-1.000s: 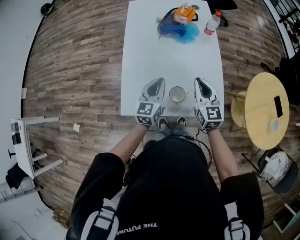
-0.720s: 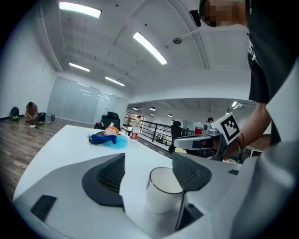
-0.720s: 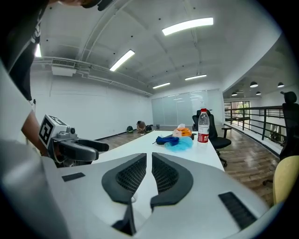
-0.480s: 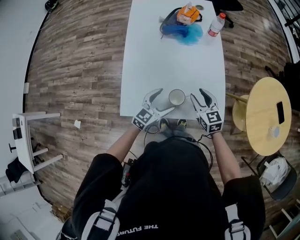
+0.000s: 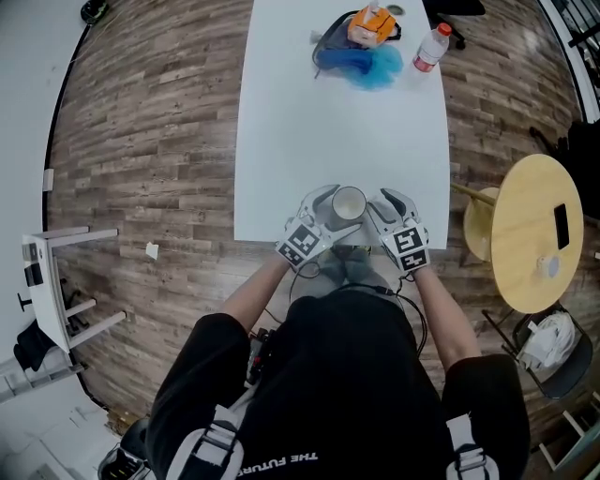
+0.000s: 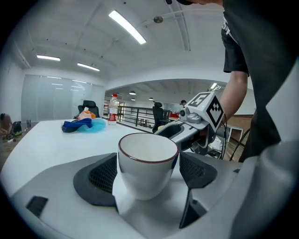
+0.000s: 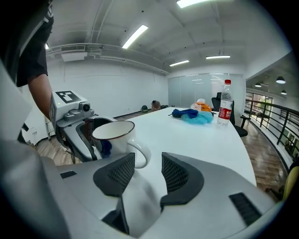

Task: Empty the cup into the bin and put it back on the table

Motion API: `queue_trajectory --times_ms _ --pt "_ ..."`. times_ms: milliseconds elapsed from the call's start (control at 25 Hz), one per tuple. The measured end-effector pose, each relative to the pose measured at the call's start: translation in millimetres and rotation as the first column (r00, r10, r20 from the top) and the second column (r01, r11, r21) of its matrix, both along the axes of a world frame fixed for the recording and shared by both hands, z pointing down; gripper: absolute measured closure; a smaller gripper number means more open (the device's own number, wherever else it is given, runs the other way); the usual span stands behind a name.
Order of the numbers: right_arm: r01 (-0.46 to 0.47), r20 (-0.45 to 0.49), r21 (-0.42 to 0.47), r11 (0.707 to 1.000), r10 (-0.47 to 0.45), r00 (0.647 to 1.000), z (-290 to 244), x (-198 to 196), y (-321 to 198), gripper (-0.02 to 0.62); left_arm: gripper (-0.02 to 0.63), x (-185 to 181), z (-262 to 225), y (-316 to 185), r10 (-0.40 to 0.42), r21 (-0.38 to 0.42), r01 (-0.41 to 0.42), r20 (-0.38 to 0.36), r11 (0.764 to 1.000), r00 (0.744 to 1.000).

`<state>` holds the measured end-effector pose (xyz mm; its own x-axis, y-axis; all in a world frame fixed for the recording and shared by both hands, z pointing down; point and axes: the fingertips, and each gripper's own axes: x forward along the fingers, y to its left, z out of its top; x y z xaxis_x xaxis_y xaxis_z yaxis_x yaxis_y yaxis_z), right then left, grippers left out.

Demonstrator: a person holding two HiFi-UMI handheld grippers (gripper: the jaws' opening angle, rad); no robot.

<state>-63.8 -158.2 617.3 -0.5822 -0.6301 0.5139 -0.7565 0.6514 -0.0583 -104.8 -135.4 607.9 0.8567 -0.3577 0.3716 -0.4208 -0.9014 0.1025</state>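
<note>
A cup [image 5: 349,202] of glossy white ceramic stands upright on a smooth, matte white rectangular table [image 5: 337,131], close to the edge nearest the person and about midway along it. The cup is round and tapers toward its base. A thin dark reddish line runs round its lip, the inside looks plain white, and a rounded loop handle [image 7: 141,154] sticks out on the side toward the right gripper.

The person leans over that edge with both bare forearms reaching forward and angling inward, so the two tools meet at the cup. Each tool is pale grey moulded plastic with a cube of black-and-white square markers, and its inner pads are dark and finely ribbed.

The left gripper [image 5: 328,210] has its tongs spread round the cup's body. In the left gripper view the cup sits right between the pads [image 6: 102,175]: the left pad meets the cup's outline, and a thin gap shows at the right pad.

The right gripper [image 5: 382,208] points at the handle side. Its tongs stand only narrowly apart and pinch nothing, and the handle lies just ahead of the gap, nearer the left pad.

At the far end of the table lie a crumpled blue cloth [image 5: 361,64], an orange packet [image 5: 370,26] and a clear plastic bottle [image 5: 431,45] with a red cap. A round pale wooden side table [image 5: 525,187] stands to the right on the plank floor.
</note>
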Motion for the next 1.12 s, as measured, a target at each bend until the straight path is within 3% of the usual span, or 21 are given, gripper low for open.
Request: queue_trajectory --times_ms 120,360,480,640,800,920,1120 --pt "-0.011 0.007 -0.012 1.000 0.011 1.000 4.8 0.9 -7.2 0.411 0.201 7.8 3.3 -3.4 0.027 -0.003 -0.027 -0.011 1.000 1.000" --pt "0.005 -0.006 -0.016 1.000 -0.005 1.000 14.1 -4.1 -14.5 0.418 0.201 15.0 22.8 -8.0 0.059 0.001 -0.060 0.053 0.998 0.997" --pt "0.001 0.014 -0.020 1.000 -0.001 1.000 11.9 -11.7 -13.9 0.510 0.202 14.4 22.7 -13.5 0.012 0.000 -0.012 0.065 1.000 0.998" --pt "-0.022 0.017 -0.019 1.000 0.022 1.000 5.5 -16.2 -14.9 0.522 0.202 10.4 18.0 -15.7 -0.002 -0.024 0.003 0.059 1.000 0.998" --pt "-0.052 0.064 0.020 0.998 0.050 0.997 -19.3 -14.3 -14.1 0.523 0.202 11.3 -5.6 -16.6 0.061 -0.054 -0.059 0.037 0.997 0.997" --pt "-0.093 0.061 0.135 0.986 0.085 0.994 -51.5 -1.2 -14.1 0.522 0.202 24.3 -33.0 -17.8 0.127 -0.077 -0.125 0.015 0.989 0.992" --pt "-0.242 0.096 0.224 0.944 0.226 0.969 -90.1 42.6 -4.2 0.491 0.202 61.7 -67.0 -8.4 0.257 -0.185 -0.255 -0.013 0.949 0.966"
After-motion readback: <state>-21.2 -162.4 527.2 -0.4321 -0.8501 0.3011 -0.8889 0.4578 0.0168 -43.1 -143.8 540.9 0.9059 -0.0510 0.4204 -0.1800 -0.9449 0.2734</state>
